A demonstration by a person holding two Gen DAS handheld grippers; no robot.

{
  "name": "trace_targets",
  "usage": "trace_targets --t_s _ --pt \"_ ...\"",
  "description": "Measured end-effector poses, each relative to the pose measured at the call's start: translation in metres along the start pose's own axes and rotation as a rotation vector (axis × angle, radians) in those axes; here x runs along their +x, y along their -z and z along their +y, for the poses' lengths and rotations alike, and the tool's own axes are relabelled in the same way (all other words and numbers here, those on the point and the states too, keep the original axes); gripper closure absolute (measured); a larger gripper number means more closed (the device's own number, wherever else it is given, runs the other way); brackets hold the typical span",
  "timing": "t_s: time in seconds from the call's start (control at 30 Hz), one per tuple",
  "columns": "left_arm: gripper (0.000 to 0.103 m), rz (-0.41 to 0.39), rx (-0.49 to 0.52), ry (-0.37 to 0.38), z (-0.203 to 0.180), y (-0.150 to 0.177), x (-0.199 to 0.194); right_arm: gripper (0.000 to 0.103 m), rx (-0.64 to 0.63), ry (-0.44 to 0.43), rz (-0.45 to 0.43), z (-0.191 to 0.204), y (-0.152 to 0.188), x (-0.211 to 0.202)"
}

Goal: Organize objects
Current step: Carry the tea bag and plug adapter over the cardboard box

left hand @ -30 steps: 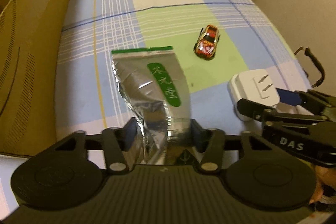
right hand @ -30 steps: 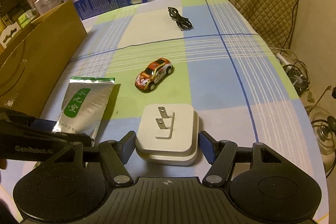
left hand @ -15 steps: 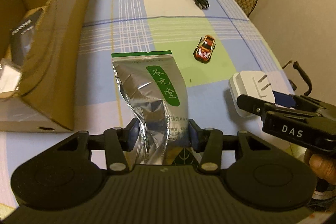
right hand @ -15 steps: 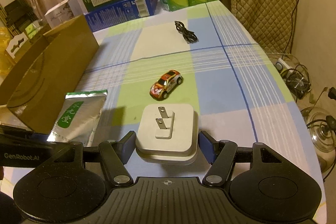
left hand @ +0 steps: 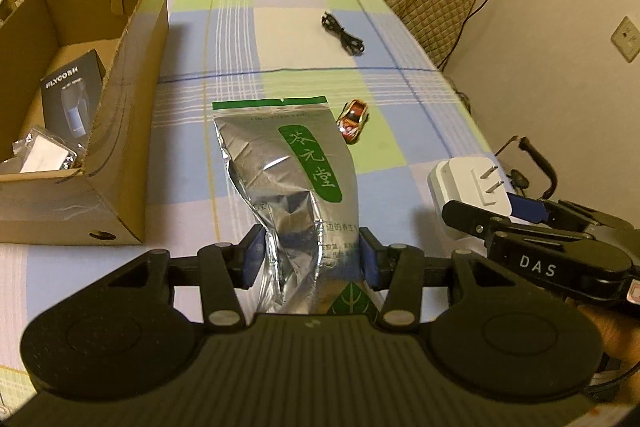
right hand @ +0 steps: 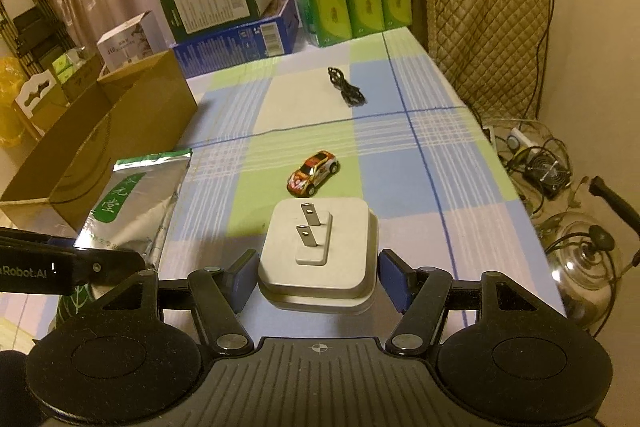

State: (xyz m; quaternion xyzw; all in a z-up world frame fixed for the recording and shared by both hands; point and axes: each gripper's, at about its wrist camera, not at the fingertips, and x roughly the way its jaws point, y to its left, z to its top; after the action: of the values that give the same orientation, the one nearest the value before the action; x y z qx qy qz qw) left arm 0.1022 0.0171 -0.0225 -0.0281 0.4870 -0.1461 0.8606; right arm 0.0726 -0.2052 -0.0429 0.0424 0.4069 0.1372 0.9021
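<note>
You are gripping the silver tea pouch [left hand: 286,179] in your left gripper [left hand: 308,257], clamped at its near end, its long axis pointing away from you above the tablecloth [left hand: 400,99]. Your right gripper [right hand: 314,279] is clasping the white plug adapter [right hand: 320,251], prongs up. The open cardboard box [left hand: 132,115] is sitting to the left of both, so your left gripper is nearer; the adapter is facing the longer trip over the pouch's side

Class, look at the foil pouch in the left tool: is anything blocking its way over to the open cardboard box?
Nothing visible blocks it. The foil pouch, held in the left tool, has only bare tablecloth between it and the cardboard box; the toy car lies on the other side.
</note>
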Motion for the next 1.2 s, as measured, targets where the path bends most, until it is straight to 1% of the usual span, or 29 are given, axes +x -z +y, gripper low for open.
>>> trace_targets --t_s 0.27,0.47,0.73,1.2 --pt "0.06 -0.049 0.0 0.015 -0.006 0.005 -0.029 0.041 -0.021 0.011 -0.04 0.009 -0.002 -0.028" --pt "0.06 -0.075 -0.001 0.017 -0.007 0.011 -0.046 0.041 -0.034 0.005 -0.056 0.016 -0.002 -0.041" --pt "0.06 -0.091 -0.001 0.017 -0.007 0.017 -0.06 0.041 -0.05 -0.004 -0.07 0.025 -0.003 -0.048" --pt "0.06 -0.102 0.008 0.018 -0.004 0.019 -0.07 0.041 -0.072 -0.012 -0.074 0.032 -0.006 -0.05"
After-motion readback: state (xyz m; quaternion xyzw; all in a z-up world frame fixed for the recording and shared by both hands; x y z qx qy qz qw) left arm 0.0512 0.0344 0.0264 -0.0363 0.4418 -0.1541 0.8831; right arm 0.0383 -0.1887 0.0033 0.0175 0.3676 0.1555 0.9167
